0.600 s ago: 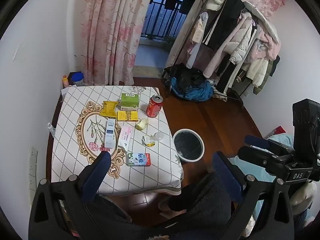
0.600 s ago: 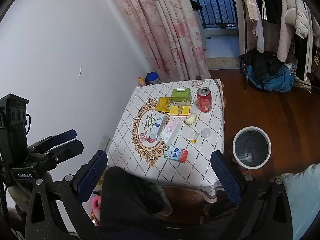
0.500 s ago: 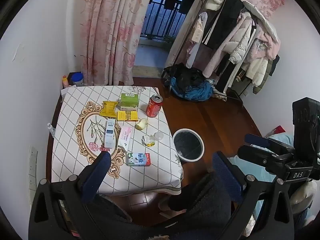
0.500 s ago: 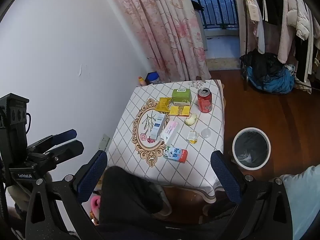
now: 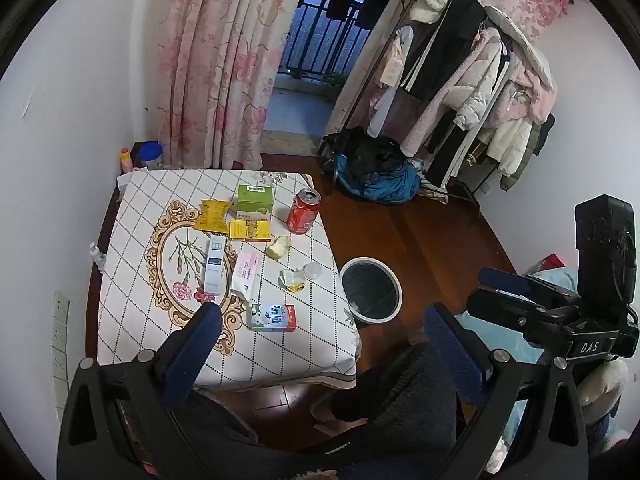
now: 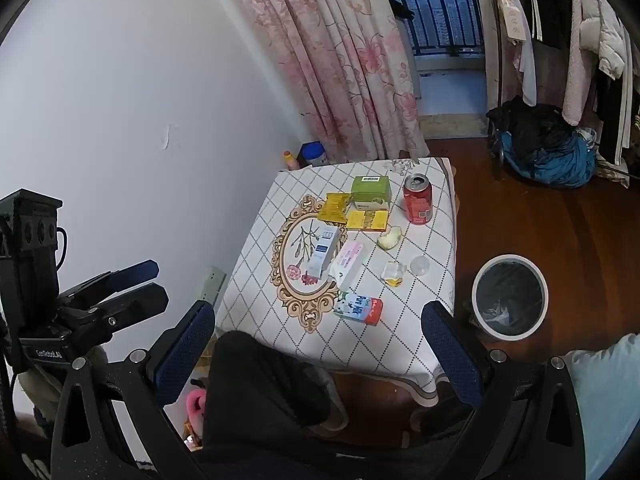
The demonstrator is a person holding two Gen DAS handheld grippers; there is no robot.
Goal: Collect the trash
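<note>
Trash lies on a table with a checked cloth [image 5: 132,280]: a red can [image 5: 304,211], green box [image 5: 253,203], yellow packet [image 5: 214,216], yellow box [image 5: 250,230], white-blue box [image 5: 215,265], pink box [image 5: 246,274], milk carton [image 5: 273,317], peel piece [image 5: 279,247], crumpled wrapper [image 5: 292,279] and small clear cup [image 5: 313,270]. My left gripper [image 5: 324,344] is open and empty, held high and well short of the table. My right gripper [image 6: 320,340] is likewise open and empty, with the can [image 6: 417,204] and carton [image 6: 359,308] far ahead.
A white-rimmed bin [image 5: 371,290] with a dark liner stands on the wood floor right of the table [image 6: 509,298]. A person's dark-clothed knees fill the foreground. A clothes rack [image 5: 472,92], a bag heap [image 5: 372,172] and pink curtains [image 5: 216,60] stand behind.
Only a tiny drift of both views. Nothing on the table has moved, and both grippers stay open.
</note>
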